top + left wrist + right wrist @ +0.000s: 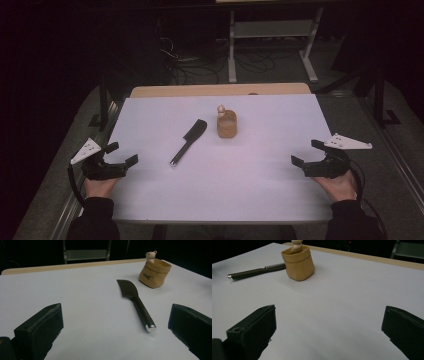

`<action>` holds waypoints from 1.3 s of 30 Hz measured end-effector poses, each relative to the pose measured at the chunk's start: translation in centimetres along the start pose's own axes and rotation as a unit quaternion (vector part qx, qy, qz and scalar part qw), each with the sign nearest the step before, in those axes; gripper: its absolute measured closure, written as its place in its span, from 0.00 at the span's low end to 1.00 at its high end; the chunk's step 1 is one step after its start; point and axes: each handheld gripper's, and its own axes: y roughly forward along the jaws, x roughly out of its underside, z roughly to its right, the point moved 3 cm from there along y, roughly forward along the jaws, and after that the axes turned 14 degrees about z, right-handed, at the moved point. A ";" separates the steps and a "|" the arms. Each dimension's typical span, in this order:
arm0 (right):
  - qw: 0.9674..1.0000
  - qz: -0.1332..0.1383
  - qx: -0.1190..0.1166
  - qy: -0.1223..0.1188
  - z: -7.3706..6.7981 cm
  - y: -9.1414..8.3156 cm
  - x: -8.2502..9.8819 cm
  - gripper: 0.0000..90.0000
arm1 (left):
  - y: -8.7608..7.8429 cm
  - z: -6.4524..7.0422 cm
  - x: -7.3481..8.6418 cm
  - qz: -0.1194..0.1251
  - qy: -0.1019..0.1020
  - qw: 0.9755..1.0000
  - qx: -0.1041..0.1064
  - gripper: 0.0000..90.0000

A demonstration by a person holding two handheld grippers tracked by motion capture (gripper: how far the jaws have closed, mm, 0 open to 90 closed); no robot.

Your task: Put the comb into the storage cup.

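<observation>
Black comb (189, 141) lies flat near desk centre, handle end toward 7 o'clock, toothed head toward 1 o'clock; metal-capped handle tip nearest the person. Tan bag-shaped pot (226, 125) stands upright just beside the comb head, at its 3 o'clock, not touching; a small bear figure (220, 109) sits at the pot's far rim. White desk (280, 120) surface carries both. Left gripper (121, 153) rests at the desk's 8 o'clock edge, jaws spread wide, nothing between them, well apart from the comb. Right gripper (305, 152) rests at the 4 o'clock edge, jaws likewise wide and holding nothing. A hand (100, 187) backs the left gripper.
</observation>
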 end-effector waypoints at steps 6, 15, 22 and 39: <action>1.000 0.000 -0.005 -0.002 -0.2 0.0 0.0 0.00 | 0.1 0.0 0.0 0.001 -0.004 1.000 0.004 0.00; 1.000 0.002 -0.005 -0.001 -0.2 -0.3 -0.1 0.00 | 0.1 0.3 0.0 -0.002 -0.006 1.000 0.008 0.00; 1.000 0.001 -0.004 -0.003 -0.3 -0.4 0.0 0.00 | 0.0 0.6 0.1 -0.019 -0.004 1.000 0.012 0.00; 1.000 -0.007 -0.004 -0.005 -0.4 -0.4 0.2 0.00 | 0.4 1.3 -1.7 -0.051 0.018 0.998 0.025 0.00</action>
